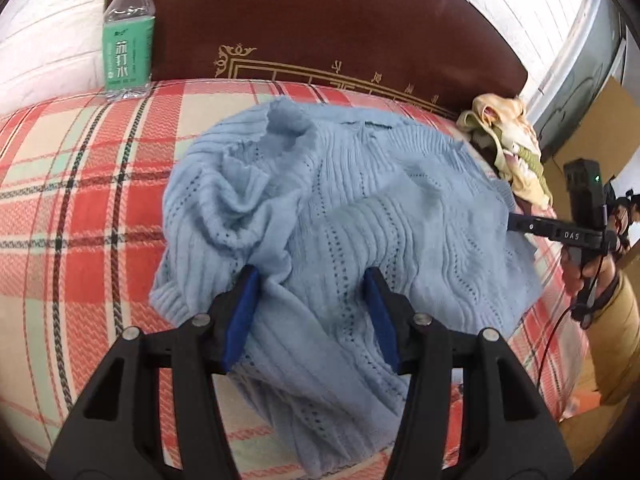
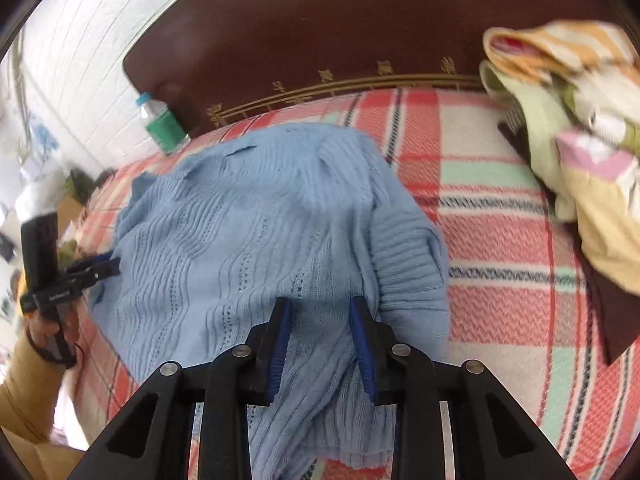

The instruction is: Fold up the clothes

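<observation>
A blue sweater (image 1: 320, 208) is spread, rumpled, mid-bed on the plaid sheet (image 1: 80, 200), in front of the headboard (image 1: 320, 20). The left gripper (image 1: 310, 276) is held over the sweater's near hem, jaws parted, knit lying between the blue pads (image 1: 240, 316) but not pinched. The right gripper (image 2: 320, 308) is likewise released, narrower gap, fabric bunched between; pad contact possibly there, hard to tell. A bottle (image 1: 128, 36) is seen at the headboard's left end, a clothes pile (image 2: 568, 128) at its right end.
</observation>
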Demonstrator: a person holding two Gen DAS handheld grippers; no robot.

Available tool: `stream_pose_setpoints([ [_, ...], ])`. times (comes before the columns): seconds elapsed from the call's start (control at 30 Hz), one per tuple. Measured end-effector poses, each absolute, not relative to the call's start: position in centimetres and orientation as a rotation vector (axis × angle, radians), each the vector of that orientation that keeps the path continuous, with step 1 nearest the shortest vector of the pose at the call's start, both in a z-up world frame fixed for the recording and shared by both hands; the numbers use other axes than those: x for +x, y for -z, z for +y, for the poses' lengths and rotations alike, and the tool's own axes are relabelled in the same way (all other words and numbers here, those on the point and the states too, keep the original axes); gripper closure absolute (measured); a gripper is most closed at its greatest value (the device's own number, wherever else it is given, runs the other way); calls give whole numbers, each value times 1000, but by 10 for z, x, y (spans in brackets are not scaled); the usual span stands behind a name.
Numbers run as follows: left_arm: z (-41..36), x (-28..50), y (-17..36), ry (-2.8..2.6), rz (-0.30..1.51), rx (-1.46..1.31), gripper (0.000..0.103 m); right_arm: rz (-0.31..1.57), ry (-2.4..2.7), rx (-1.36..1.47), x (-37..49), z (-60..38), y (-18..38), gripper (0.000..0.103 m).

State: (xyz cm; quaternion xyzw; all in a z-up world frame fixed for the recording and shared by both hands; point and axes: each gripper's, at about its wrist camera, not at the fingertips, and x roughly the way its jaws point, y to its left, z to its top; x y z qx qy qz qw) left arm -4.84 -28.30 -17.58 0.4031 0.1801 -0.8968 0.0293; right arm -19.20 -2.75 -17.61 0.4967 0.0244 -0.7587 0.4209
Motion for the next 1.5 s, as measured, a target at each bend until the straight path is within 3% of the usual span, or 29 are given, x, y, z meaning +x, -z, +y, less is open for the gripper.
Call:
stream_pose_setpoints([
  [0.17, -242, -28, 145, 2888, 385, 1157, 43, -56, 1859, 1205, -186, 3, 159, 69],
  [0.23, -210, -23, 136, 2984, 236, 1157, 30, -95, 1849, 1195, -183, 13, 152, 58],
  [0.27, -192, -24, 134, 3035, 158, 1171, 29, -114, 1848, 1190, -182, 18, 148, 57],
  [0.4, -118, -42, 135, 3177, -164, 1241, 29, -208, 1841, 1183, -182, 35, 138, 56],
  [0.53, -59, -67, 158, 3151, -502, 1257, 29, -250, 1872, 1201, -185, 46, 141, 41],
  [0.63, -31, -85, 177, 3082, -666, 1332, 29, -278, 1877, 1236, -192, 51, 149, 41],
  [0.8, -18, -101, 194, 3001, -736, 1393, 29, -370, 1867, 1265, -209, 55, 162, 41],
  [1.0, -22, -112, 198, 2979, -653, 1420, 29, -452, 1821, 1296, -233, 41, 178, 41],
  [1.27, -18, -122, 199, 2942, -587, 1416, 29, -448, 1764, 1306, -250, 12, 193, 41],
  [1.5, -8, -123, 200, 2905, -648, 1388, 29, -458, 1774, 1298, -261, 19, 195, 41],
])
